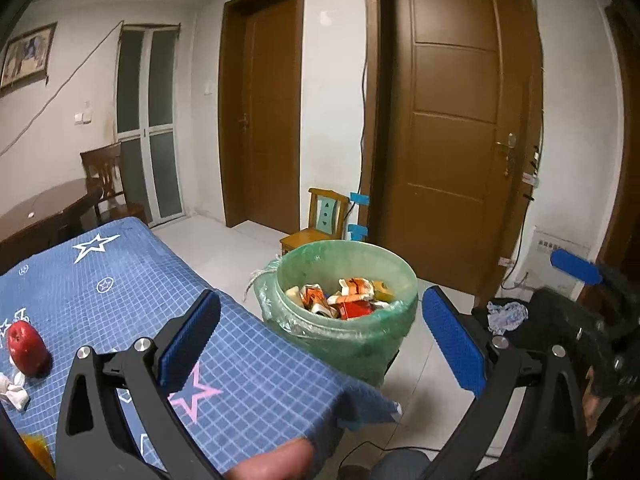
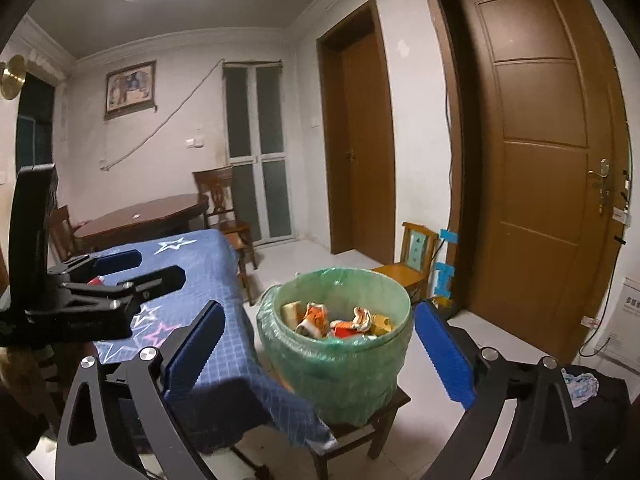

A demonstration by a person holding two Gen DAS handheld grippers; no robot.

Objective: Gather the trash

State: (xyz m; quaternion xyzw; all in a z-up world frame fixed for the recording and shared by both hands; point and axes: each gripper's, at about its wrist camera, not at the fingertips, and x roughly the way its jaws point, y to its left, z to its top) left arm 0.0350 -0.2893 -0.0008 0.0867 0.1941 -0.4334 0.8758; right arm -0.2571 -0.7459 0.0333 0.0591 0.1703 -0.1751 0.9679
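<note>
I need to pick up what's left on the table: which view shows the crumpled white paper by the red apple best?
The left wrist view. The crumpled white paper lies at its left edge on the blue tablecloth, just below the red apple. The right wrist view does not show it; the left gripper covers that part of the table.

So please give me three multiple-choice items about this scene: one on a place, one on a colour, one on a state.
1. Where does the bin stand?
A. on a stool
B. on the table
C. on the floor

2. What colour is the bin's bag?
A. black
B. green
C. white

3. How is the left gripper?
A. shut on paper
B. shut, empty
C. open, empty

Answers: 1 A, the stool shows beneath it; 2 B, green plastic folds over the rim; 3 C, its blue fingers stand wide apart with nothing between them.
</note>
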